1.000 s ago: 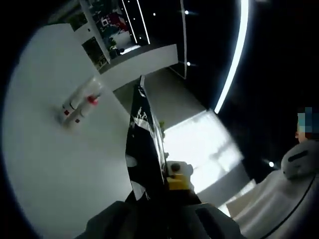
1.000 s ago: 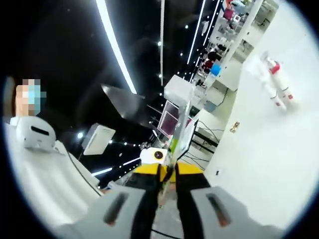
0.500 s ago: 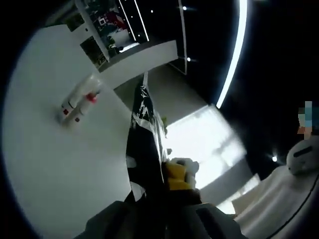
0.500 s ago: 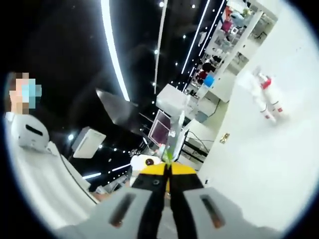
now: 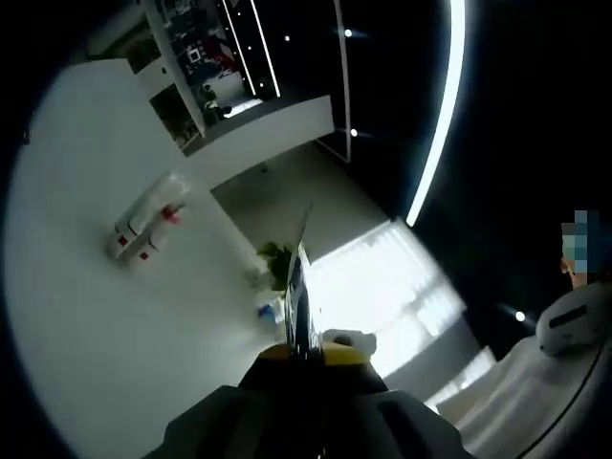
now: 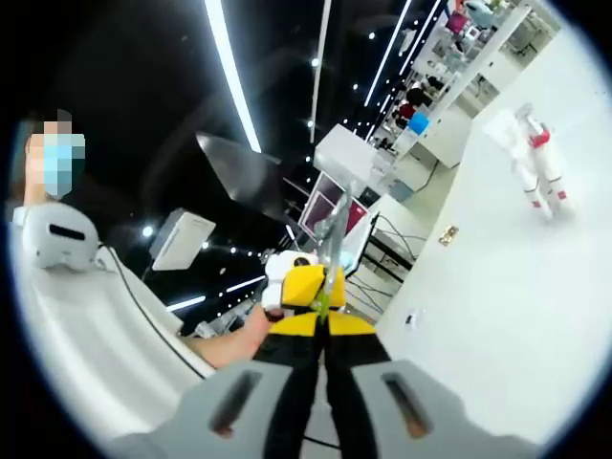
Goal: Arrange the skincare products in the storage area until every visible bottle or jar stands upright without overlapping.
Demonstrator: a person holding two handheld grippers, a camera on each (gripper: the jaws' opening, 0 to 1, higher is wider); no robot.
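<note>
Two or three white skincare bottles (image 5: 143, 225) with red caps lie on their sides, close together in clear wrapping, on the white table (image 5: 105, 344). They also lie far off at the right in the right gripper view, skincare bottles (image 6: 537, 164). My left gripper (image 5: 304, 368) is shut on a thin dark sheet (image 5: 298, 287) seen edge-on, well to the right of the bottles. My right gripper (image 6: 321, 330) is shut on the same thin sheet (image 6: 335, 234). The left gripper's yellow part (image 6: 304, 285) sits just beyond it, with a hand (image 6: 239, 339) behind.
Store shelves (image 5: 191, 67) stand past the table's far edge, also as shelves (image 6: 459, 48). A person in white (image 5: 574, 330) stands to one side, also the person in white (image 6: 57, 249). A small object (image 6: 448, 235) lies on the white table (image 6: 497, 316).
In the left gripper view the sheet has turned from a broad dark face to a thin edge. In the right gripper view the left gripper's yellow part and the hand have come closer.
</note>
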